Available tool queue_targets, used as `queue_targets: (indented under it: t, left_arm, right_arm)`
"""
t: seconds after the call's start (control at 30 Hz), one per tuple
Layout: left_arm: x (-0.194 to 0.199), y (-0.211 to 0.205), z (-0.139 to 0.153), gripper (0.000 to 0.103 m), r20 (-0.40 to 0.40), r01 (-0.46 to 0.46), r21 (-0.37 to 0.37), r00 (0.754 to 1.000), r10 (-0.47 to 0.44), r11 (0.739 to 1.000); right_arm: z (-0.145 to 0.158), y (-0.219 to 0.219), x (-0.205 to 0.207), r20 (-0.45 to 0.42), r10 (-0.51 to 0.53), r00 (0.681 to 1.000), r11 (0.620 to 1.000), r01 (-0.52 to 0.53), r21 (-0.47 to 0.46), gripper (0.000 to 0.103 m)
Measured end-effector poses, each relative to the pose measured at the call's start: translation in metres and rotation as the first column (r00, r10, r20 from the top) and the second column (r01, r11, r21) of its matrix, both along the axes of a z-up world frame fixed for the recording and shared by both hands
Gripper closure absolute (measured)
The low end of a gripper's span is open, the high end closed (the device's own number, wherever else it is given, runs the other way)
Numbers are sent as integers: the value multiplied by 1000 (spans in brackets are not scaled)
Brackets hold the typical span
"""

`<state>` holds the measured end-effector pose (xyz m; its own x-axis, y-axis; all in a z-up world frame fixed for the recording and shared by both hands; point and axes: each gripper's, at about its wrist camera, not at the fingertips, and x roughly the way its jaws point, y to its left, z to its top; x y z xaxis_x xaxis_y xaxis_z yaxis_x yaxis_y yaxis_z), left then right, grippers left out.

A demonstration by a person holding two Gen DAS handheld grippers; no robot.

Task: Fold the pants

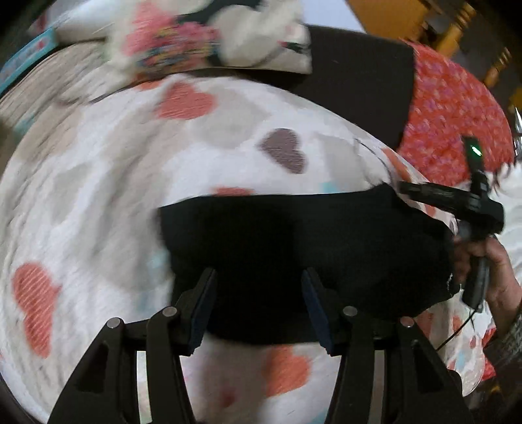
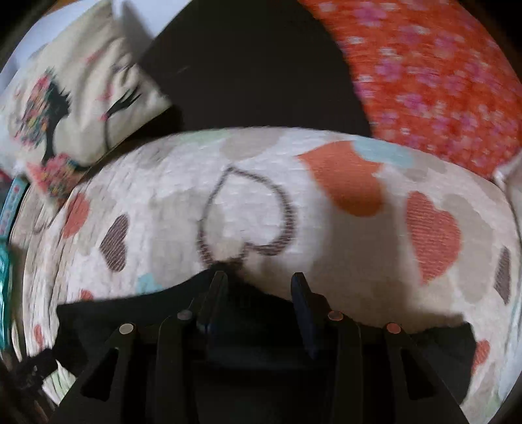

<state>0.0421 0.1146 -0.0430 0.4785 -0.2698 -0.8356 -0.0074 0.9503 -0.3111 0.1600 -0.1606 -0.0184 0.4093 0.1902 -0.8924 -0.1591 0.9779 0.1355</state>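
Note:
The black pants [image 1: 293, 248] lie as a compact dark block on a white bedspread with hearts [image 1: 98, 202]. My left gripper [image 1: 259, 277] is open, its fingers hovering over the near edge of the pants. The right gripper [image 1: 421, 190] shows at the far right end of the pants, held by a hand [image 1: 499, 277]. In the right wrist view the pants [image 2: 254, 326] lie under and behind my right gripper [image 2: 259, 280], which is open over the cloth's upper edge. Both views are blurred by motion.
A cream pillow with a printed face [image 1: 228, 36] [image 2: 75, 98] lies at the head of the bed. A red floral blanket [image 1: 456, 107] [image 2: 434, 75] lies beside a dark cloth [image 1: 355, 81] [image 2: 248, 68]. Wooden furniture [image 1: 456, 29] stands beyond.

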Motion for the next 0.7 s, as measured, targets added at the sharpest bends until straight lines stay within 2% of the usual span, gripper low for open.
queue_targets:
  t: [0.03,0.07,0.13,0.17,0.23,0.3,0.37,0.4,0.43,0.5,0.57,0.63,0.7]
  left_arm:
    - [8,-19,-2,50,12,37,-2,999,-37,999]
    - [12,-30,-5,50,16,62,-14,998,-62,998]
    - [22,-54,-20,50,-11,101,-21,995,-101,995]
    - [26,-66,-31,50,-47,123,12,991,-122,992]
    - [25,-86,-56,50,-155,170,148,977,-147,974]
    - [9,-90,-56,49,-129,215,207,973,-191,954]
    - [-5,-85,-53,49,-166,261,242,960,-225,935]
    - [-12,-77,-47,49,-158,253,224,962,-221,941]
    - [-21,-63,-39,49,-134,231,163,968,-211,959]
    - [-27,-45,-33,49,-123,190,88,976,-179,978]
    - [-25,-31,-33,49,-119,124,73,986,-115,990]
    - [-19,-29,-36,49,-120,91,48,989,-85,995]
    - [-4,-32,-40,49,-102,71,-22,992,-73,997]
  right_arm:
    - [-8,11,1,-6,33,999,999,-33,-31,50]
    - [-15,22,-1,-12,59,998,997,-60,-57,50]
    - [-36,35,4,-51,82,995,982,-89,-166,50]
    - [-41,36,7,-59,77,995,976,-87,-200,44]
    - [-35,33,6,-13,44,999,974,-45,-222,39]
    - [-15,26,-9,66,25,998,971,-8,-241,39]
    - [7,12,-38,134,32,990,977,-2,-215,39]
    - [13,3,-52,136,49,989,986,-26,-167,39]
    - [16,-5,-65,130,64,989,992,-49,-117,39]
    - [18,-22,-101,110,99,989,995,-97,-18,39]
    - [12,-27,-129,90,134,987,989,-138,49,40]
    - [-1,-17,-152,84,176,981,981,-182,70,44]
    - [-14,-2,-166,85,230,970,973,-232,12,48]
